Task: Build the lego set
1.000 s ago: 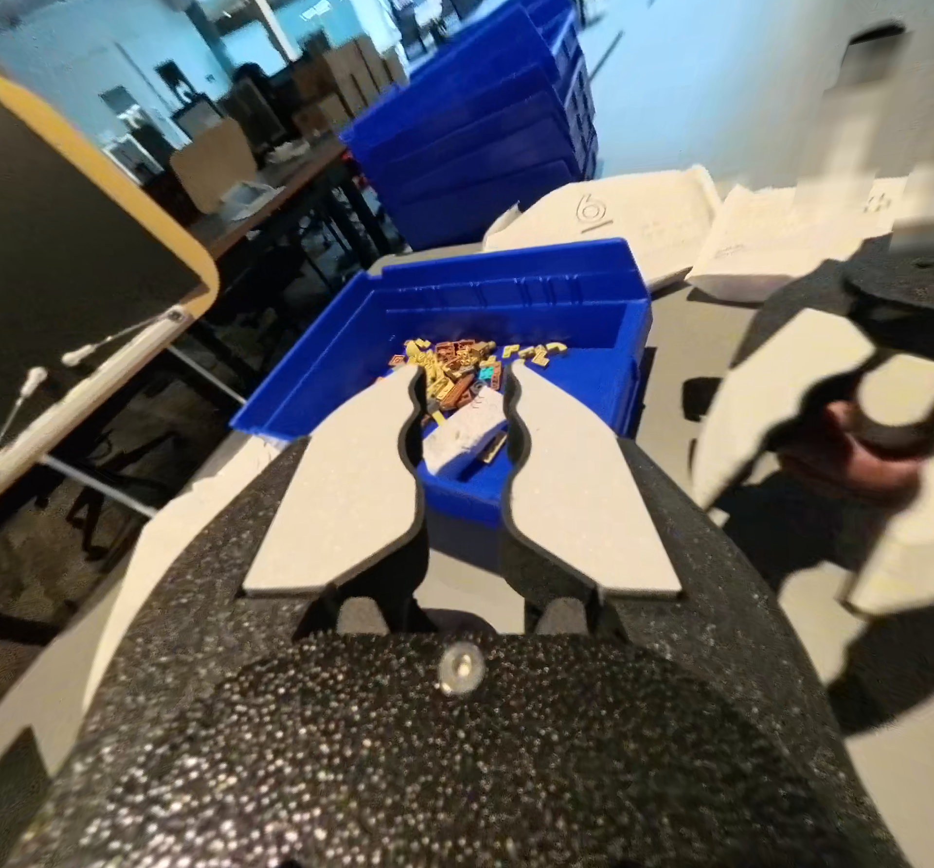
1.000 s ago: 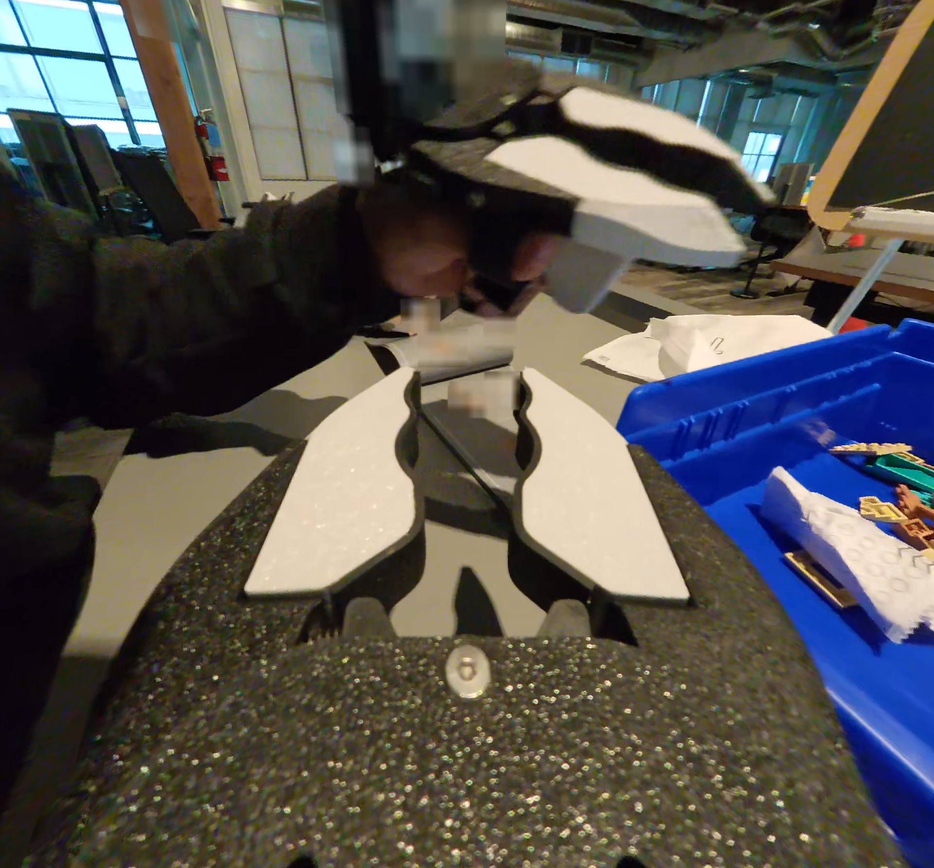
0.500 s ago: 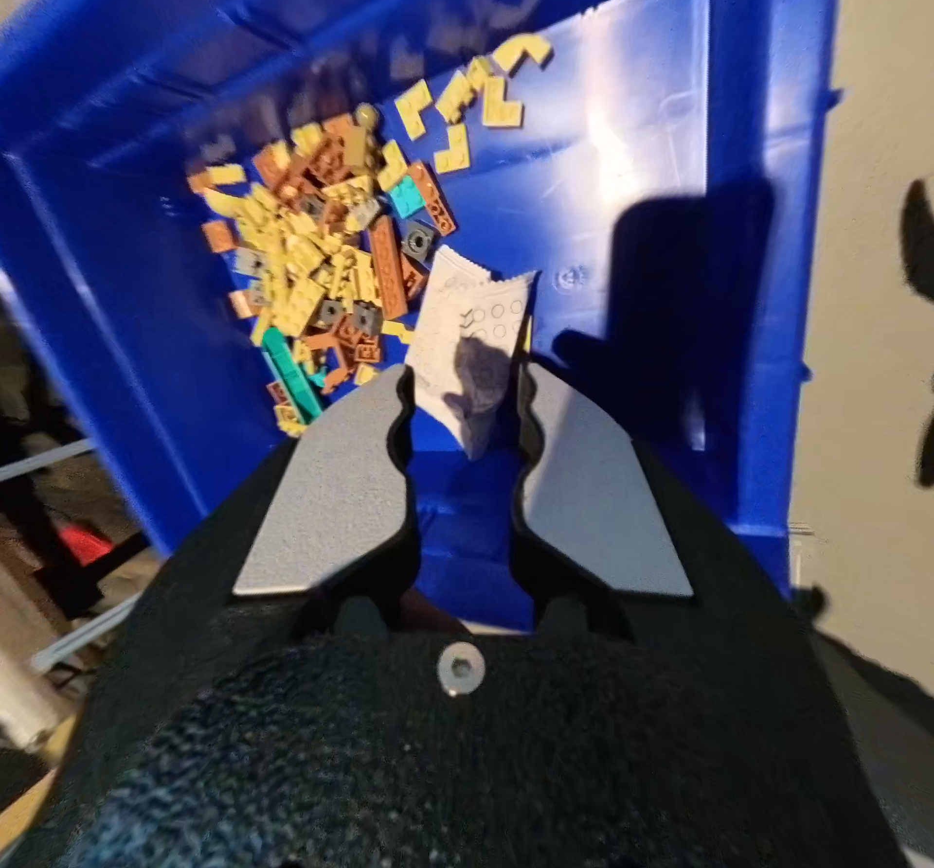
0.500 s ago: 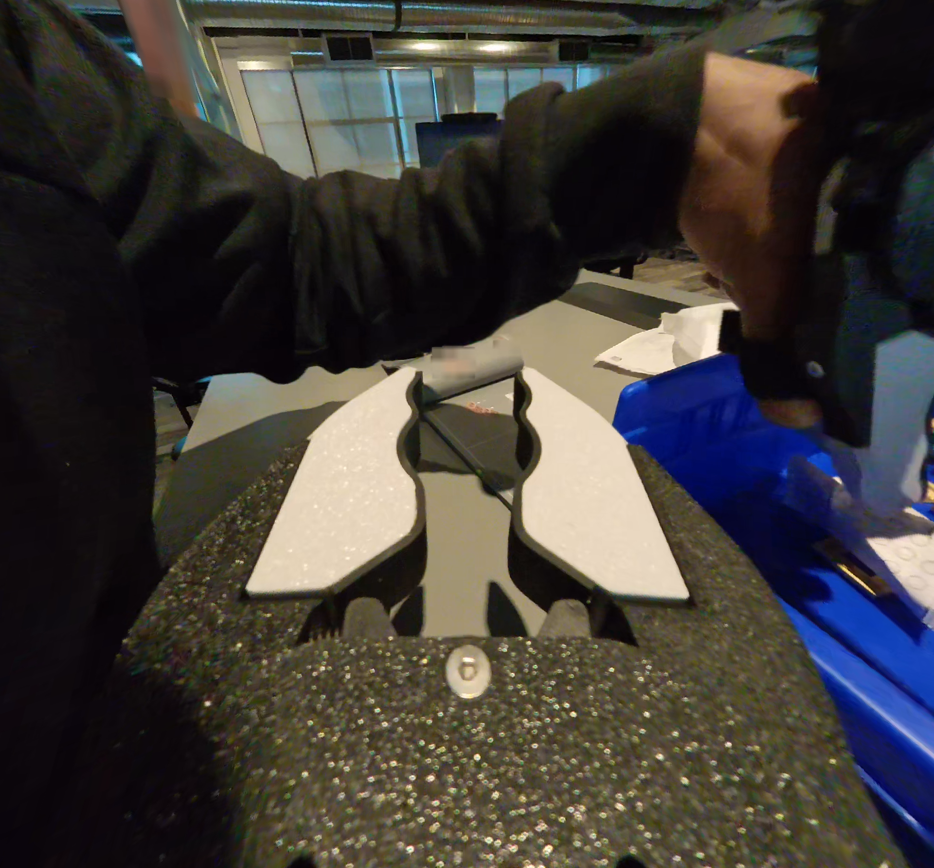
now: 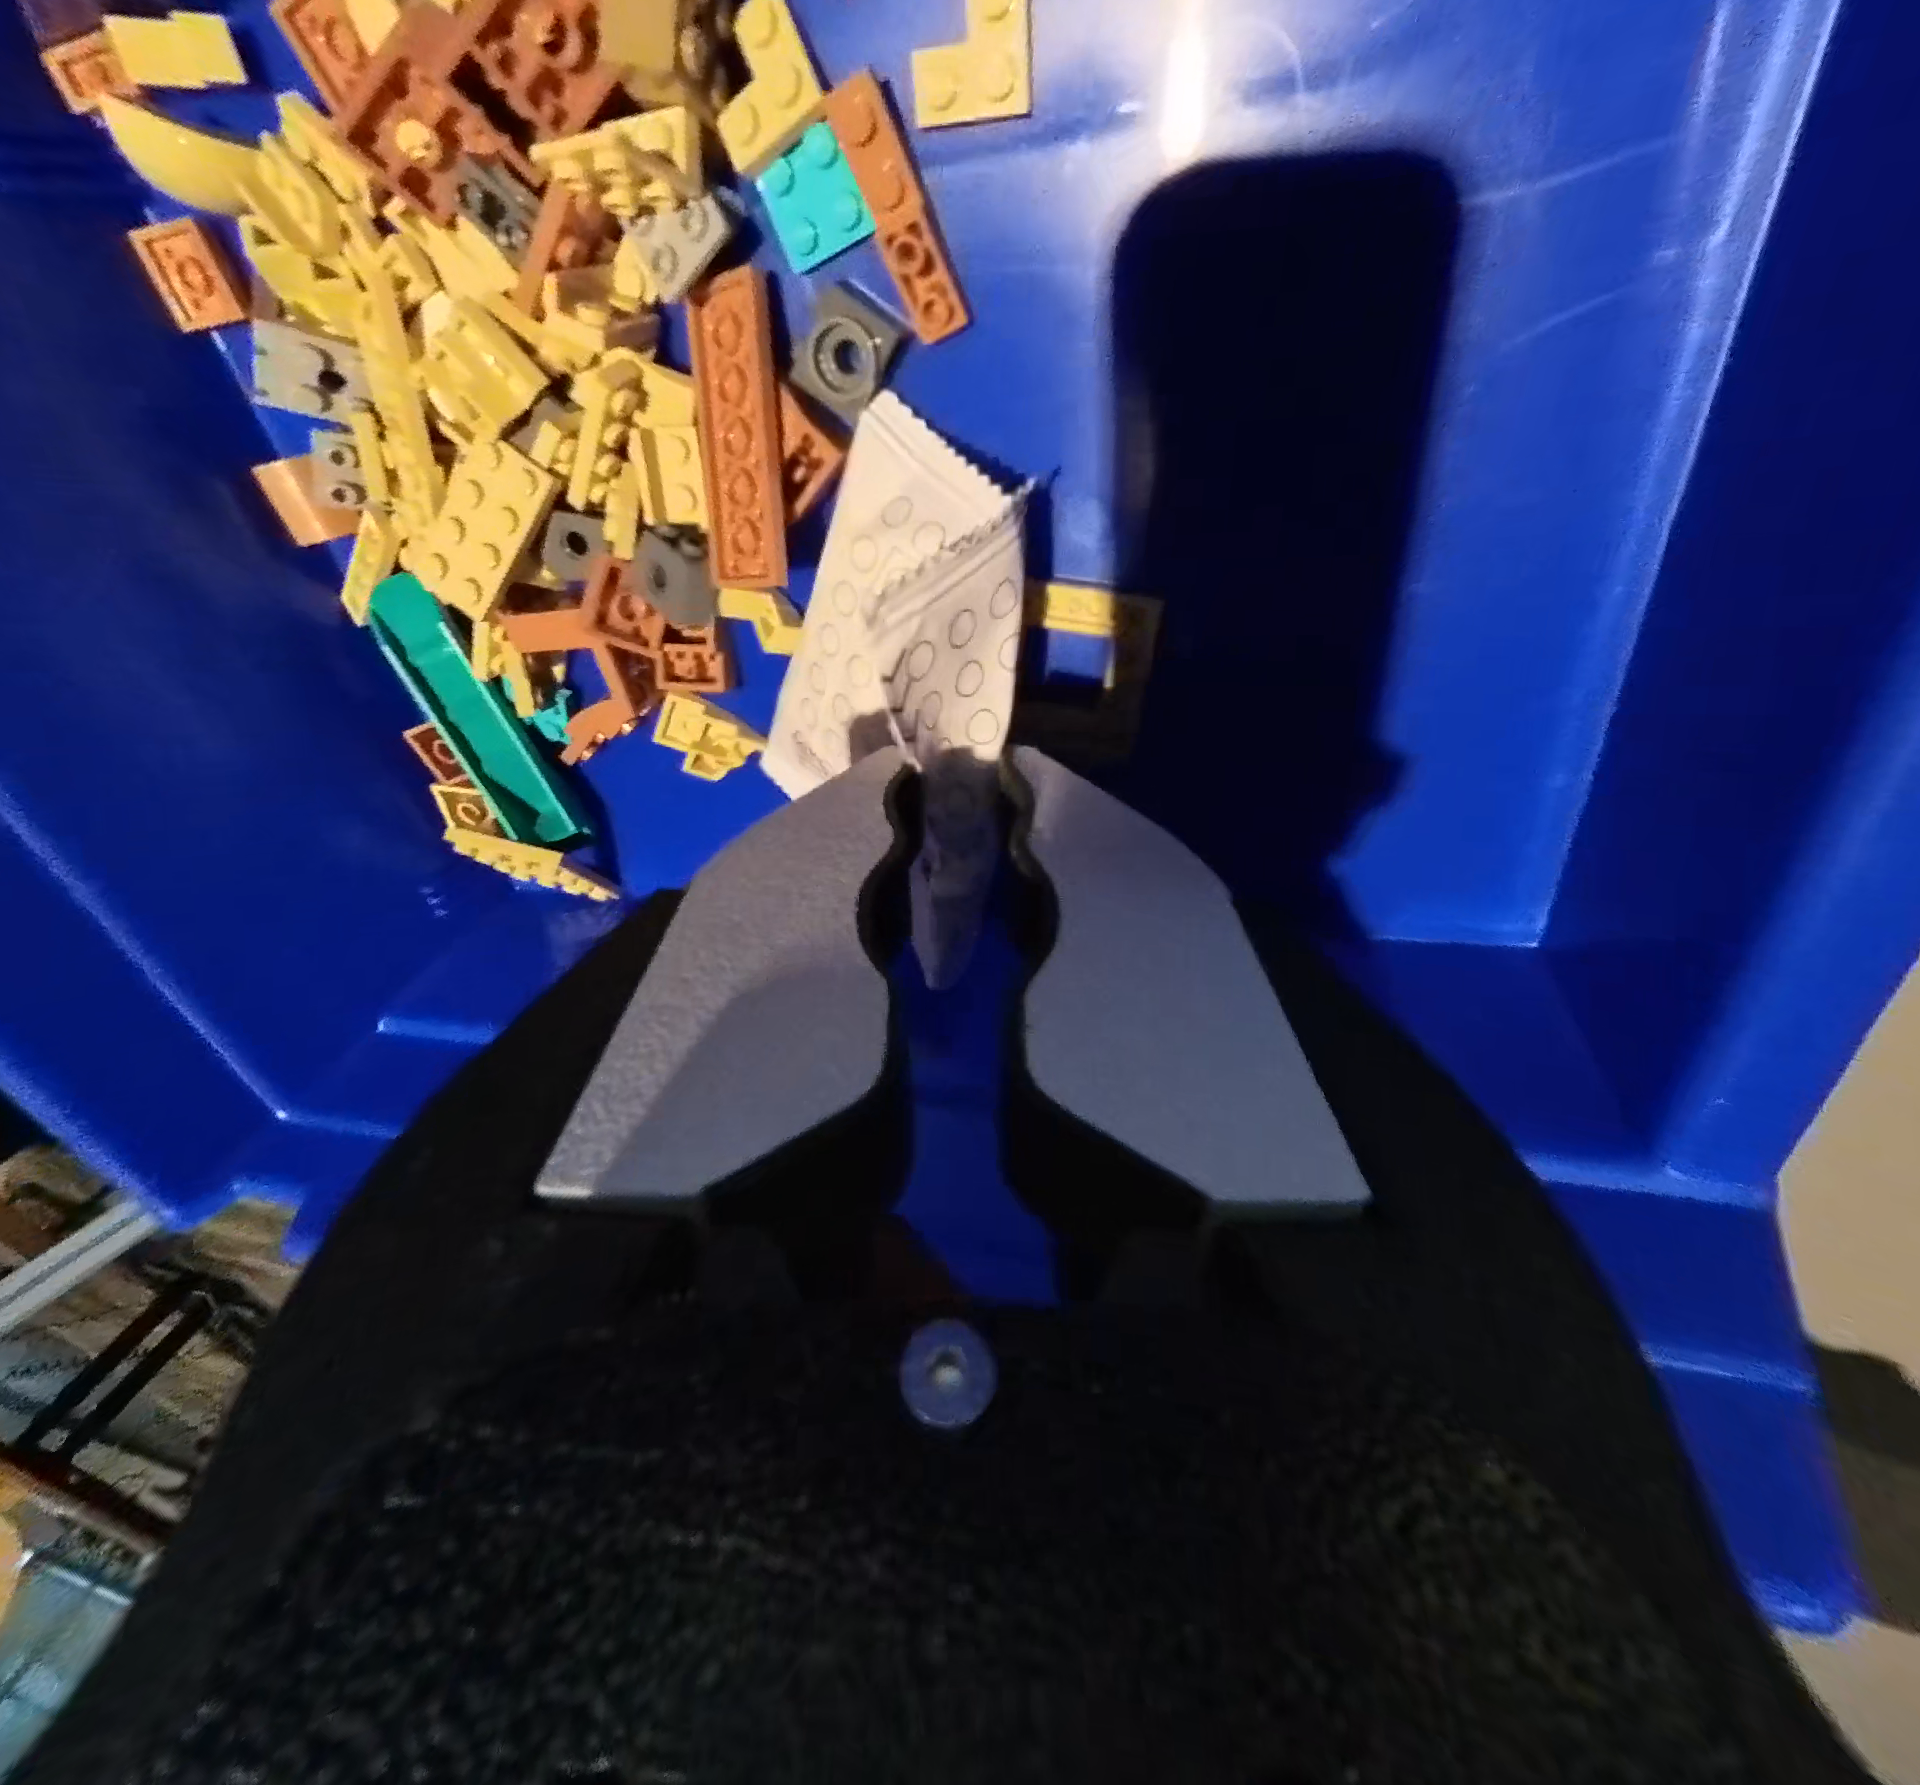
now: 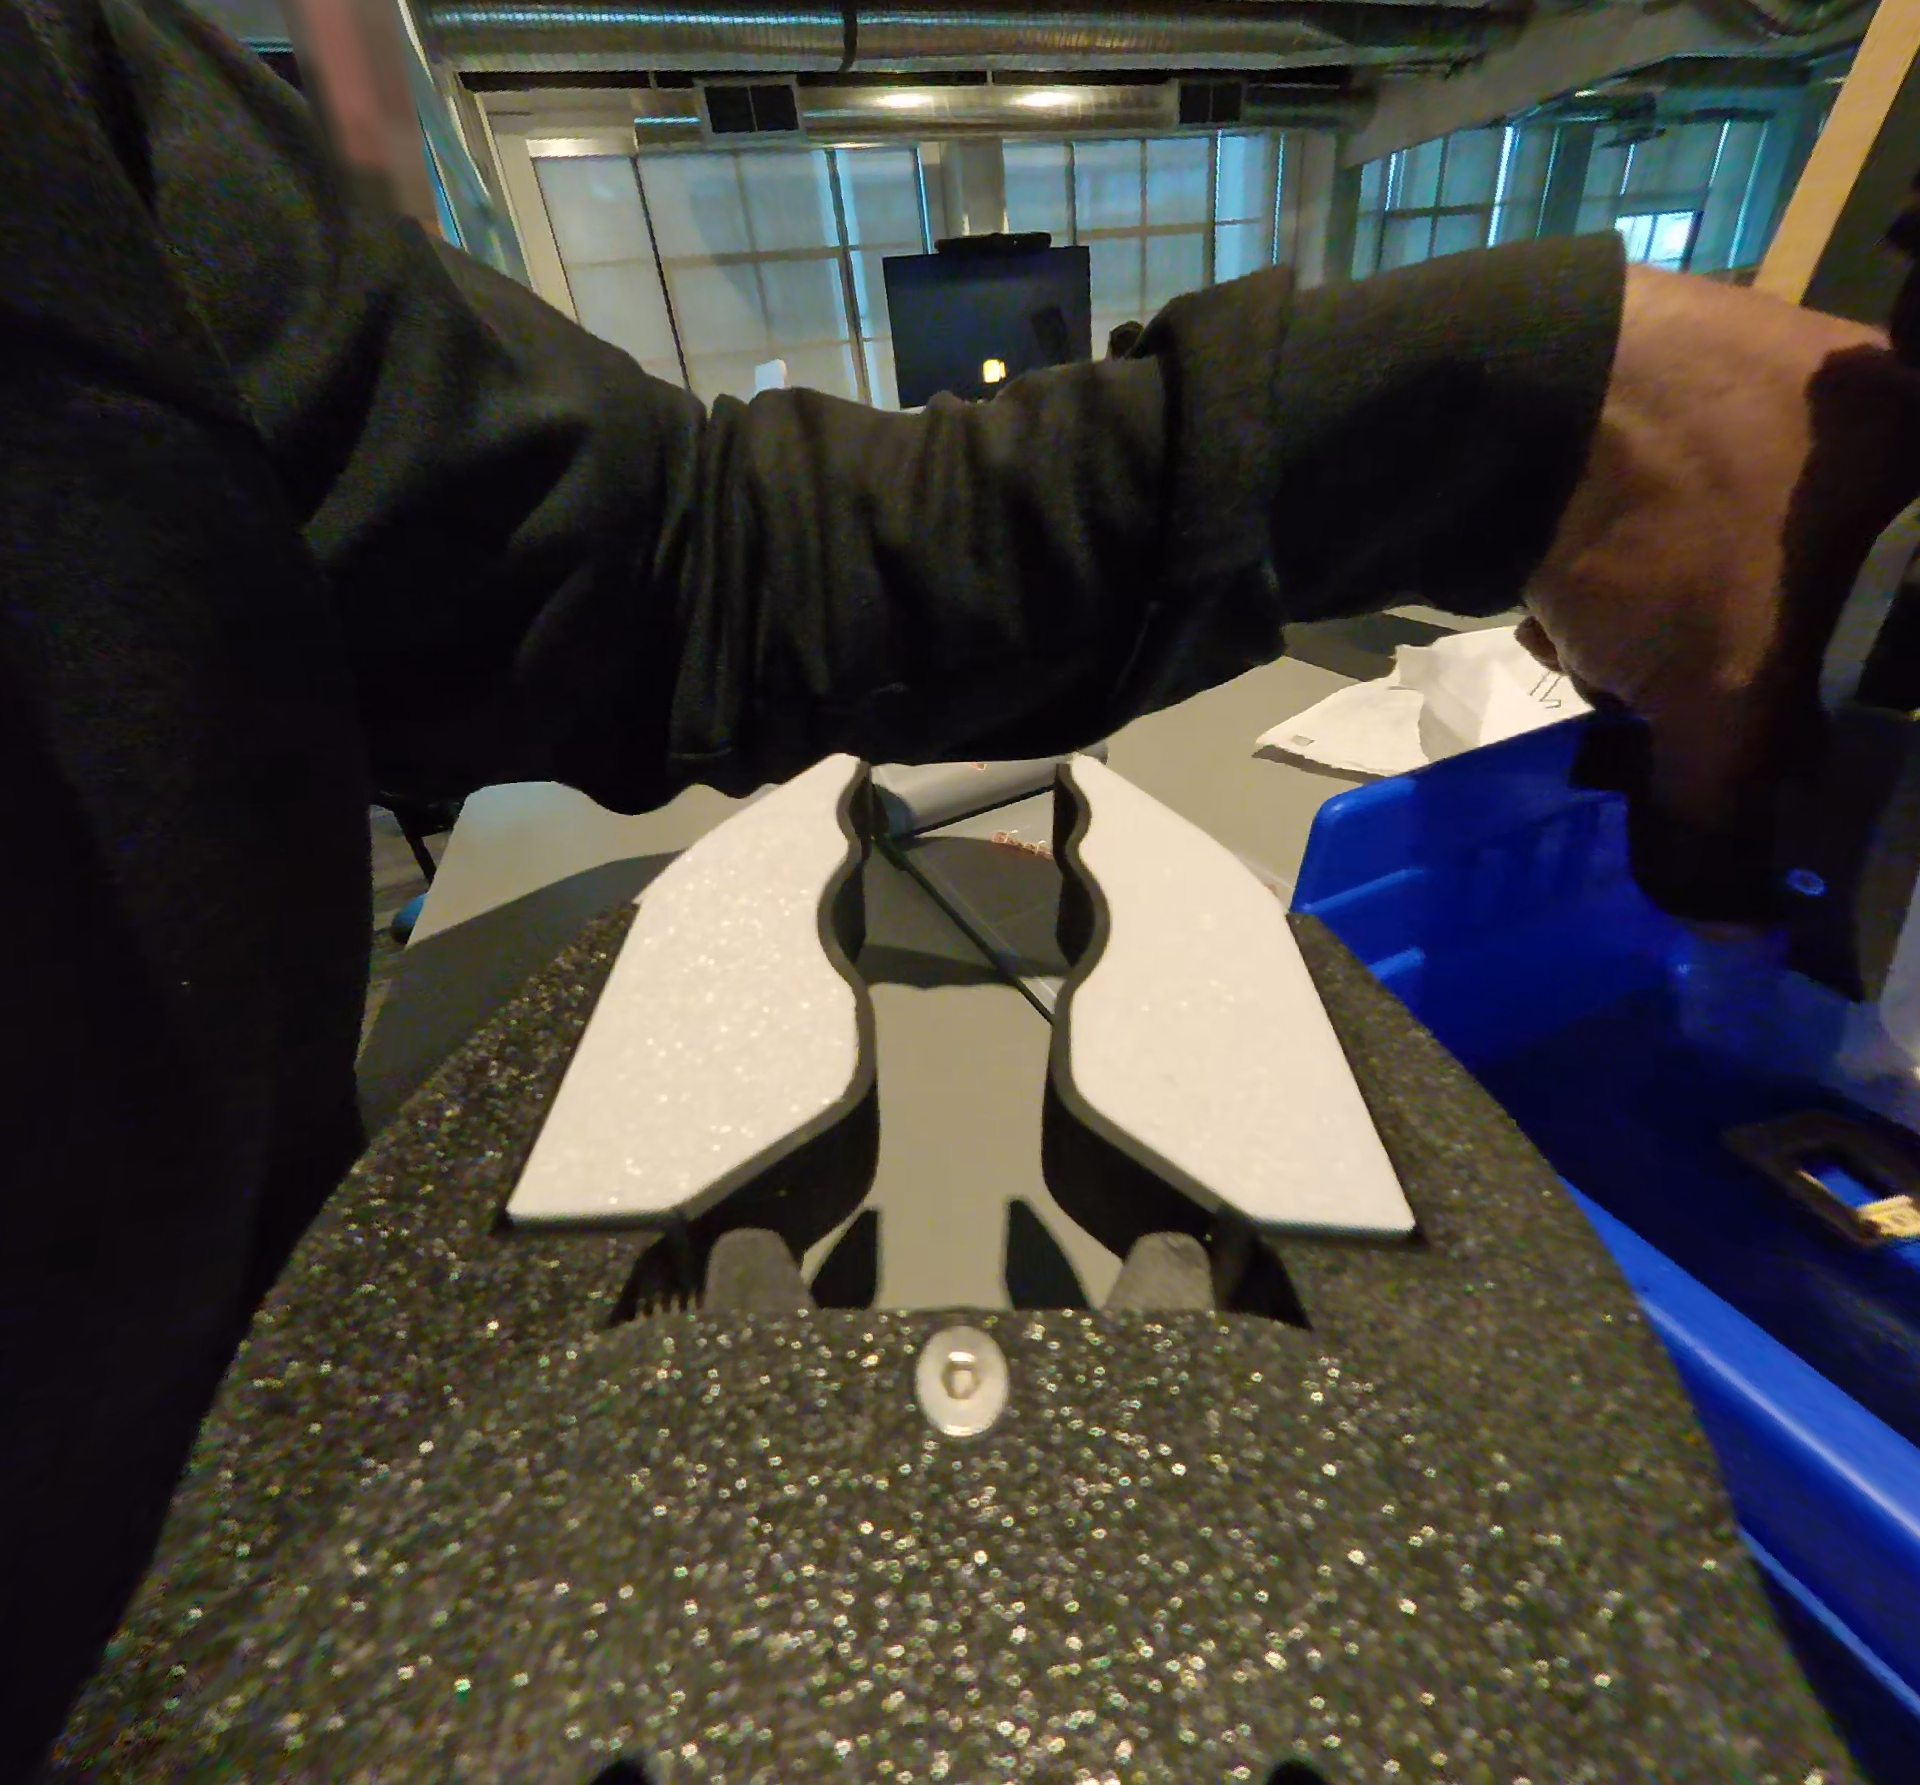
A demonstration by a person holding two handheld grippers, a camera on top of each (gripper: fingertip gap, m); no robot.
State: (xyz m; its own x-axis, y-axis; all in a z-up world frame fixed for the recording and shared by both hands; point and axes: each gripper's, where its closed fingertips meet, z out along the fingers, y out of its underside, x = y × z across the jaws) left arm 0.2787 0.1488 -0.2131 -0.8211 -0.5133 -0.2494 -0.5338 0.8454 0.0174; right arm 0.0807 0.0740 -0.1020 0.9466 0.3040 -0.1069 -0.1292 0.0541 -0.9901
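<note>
A blue bin [image 5: 1558,385] holds a heap of loose lego pieces [image 5: 499,364], mostly yellow and brown, with some teal and grey. A white paper bag [image 5: 904,592] lies beside the heap, over a yellow frame piece [image 5: 1091,613]. My left gripper [image 5: 956,779] reaches down into the bin and is shut on the bag's near corner. My right gripper [image 6: 961,779] is open and empty, held above the grey table [image 6: 1174,748] to the left of the bin [image 6: 1455,852].
A person's black sleeve [image 6: 935,540] and hand [image 6: 1714,540] cross the right wrist view into the bin. White paper bags [image 6: 1403,707] lie on the table beyond the bin. A dark mat [image 6: 935,914] lies under my right gripper. There is about 25 cm between the tips of the two grippers.
My left gripper tipped down and moved into the bin, then narrowed onto the bag's corner. The right gripper stayed open and nearly still.
</note>
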